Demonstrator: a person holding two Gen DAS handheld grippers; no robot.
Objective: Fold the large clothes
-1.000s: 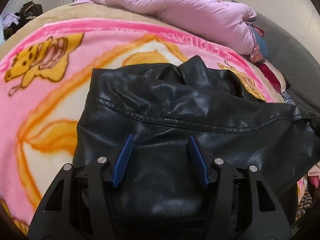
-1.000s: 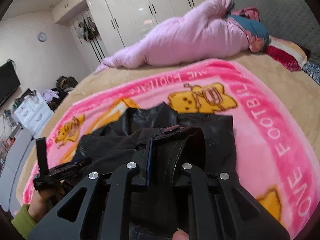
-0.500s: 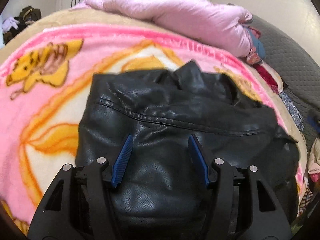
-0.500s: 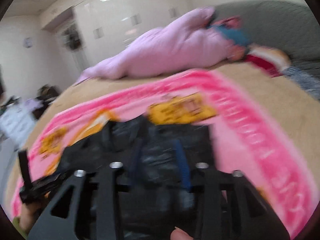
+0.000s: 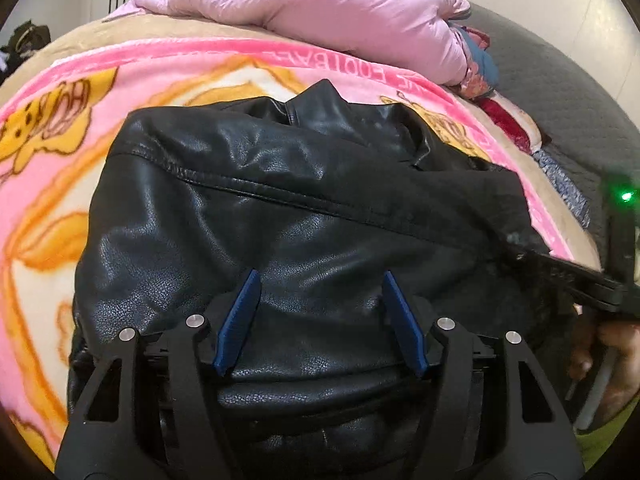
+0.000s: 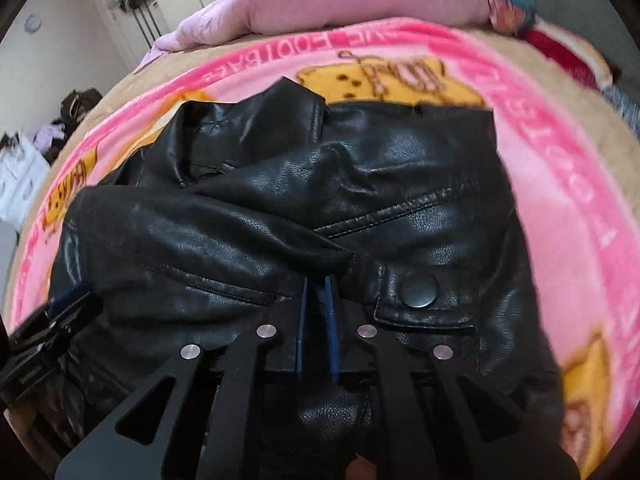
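A black leather jacket (image 5: 280,200) lies folded on a pink cartoon blanket (image 5: 60,184). My left gripper (image 5: 322,278) hovers over its near part. Its jaws are opening and no leather is pinched between the blue pads. In the right wrist view the jacket (image 6: 400,184) has a sleeve laid across it and a snap-button cuff (image 6: 418,294) at the near side. My right gripper (image 6: 316,280) is shut, with its tips at the sleeve's folded edge and no cloth visible between the pads. It also appears at the right of the left wrist view as the right gripper (image 5: 520,248).
A bunched pink duvet (image 5: 340,12) and coloured pillows lie at the bed's far side. A grey padded headboard (image 5: 560,100) rises on the right. A person's hand (image 5: 616,352) holds the right tool. The left gripper (image 6: 66,300) shows at the left edge. White wardrobes stand behind.
The right gripper let go of the cuff it held up, dropped onto the jacket and shut. The sleeve now lies flat. The left gripper shifted slightly and its jaws stand wider.
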